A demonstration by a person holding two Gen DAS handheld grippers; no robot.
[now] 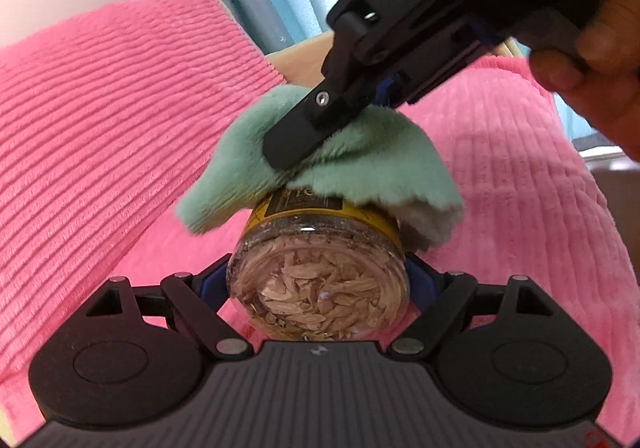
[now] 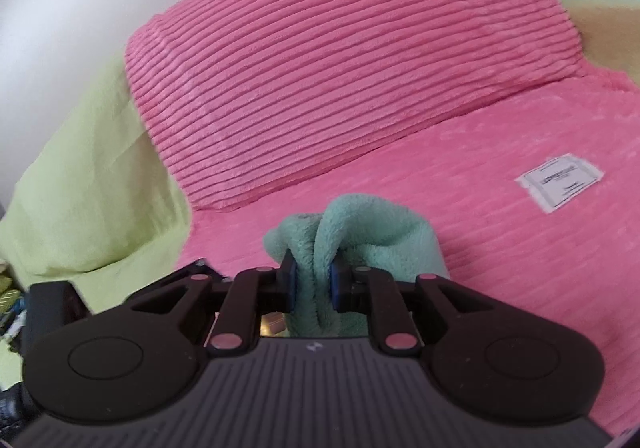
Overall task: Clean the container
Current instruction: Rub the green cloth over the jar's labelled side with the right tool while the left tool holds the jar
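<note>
Jar (image 1: 318, 280) of pale flaky contents, clear-walled with a yellow label band, lies on its side in the air, its base toward the left wrist camera, clamped between the blue pads of the left gripper (image 1: 318, 286), whose jaws stand fairly wide around its body. Over its far, upper side drapes the green microfibre cloth (image 1: 360, 163), bunched and pinched in the narrow jaws of the right gripper (image 2: 313, 282), which presses it down on the label band. Below and behind spreads the pink ribbed blanket (image 1: 520, 207) with a matching pink pillow (image 2: 320, 67) at its far edge and a white sewn label (image 2: 559, 183) toward its right side.

To wipe well, I would keep the left grip firm so the round glass does not roll, press through the cloth rather than the hard fingertip, and work round the band in short strokes, turning the jar to reach covered faces.
</note>
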